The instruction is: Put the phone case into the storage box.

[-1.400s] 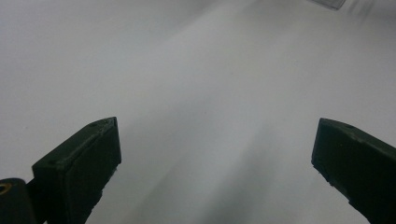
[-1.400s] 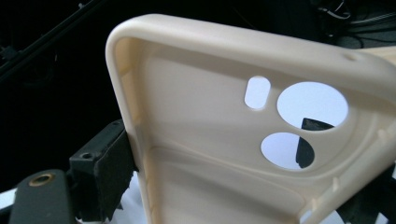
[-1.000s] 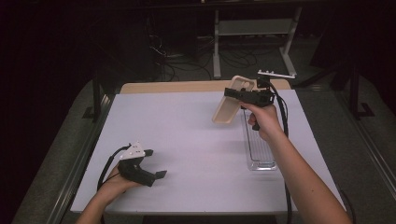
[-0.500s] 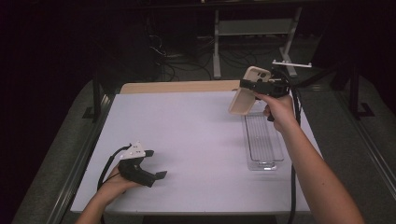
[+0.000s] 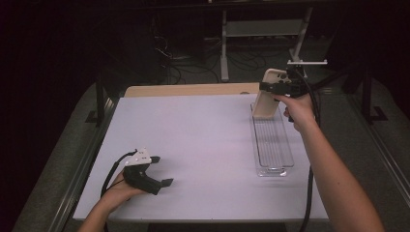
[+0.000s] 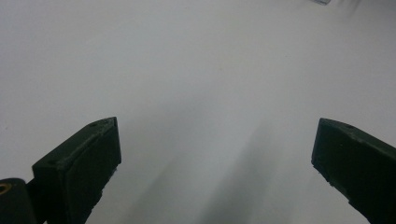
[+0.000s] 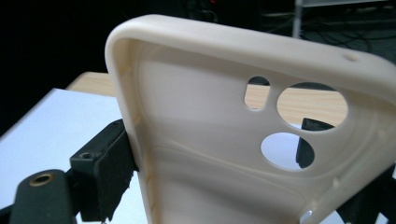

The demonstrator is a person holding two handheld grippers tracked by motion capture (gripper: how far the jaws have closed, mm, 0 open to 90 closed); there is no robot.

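Note:
My right gripper [image 5: 270, 88] is shut on a cream phone case [image 5: 267, 93], held upright above the far end of a clear plastic tray [image 5: 272, 140] at the table's right side. In the right gripper view the phone case [image 7: 243, 140] shows its hollow inside and camera cut-outs, with my right gripper [image 7: 210, 163] clamping it from both sides. My left gripper [image 5: 162, 186] rests low on the white table near the front left corner, open. In the left gripper view my left gripper [image 6: 215, 158] has its jaws wide apart over bare white table.
The white table top [image 5: 193, 140] has a wooden strip [image 5: 188, 90] along its far edge. Metal rails run down both sides. A dark floor with cables and a white frame [image 5: 261, 29] lies beyond the table.
My right gripper has carried the phone case up and toward the far right, from over the tray's middle to above its far end. The left gripper has stayed put.

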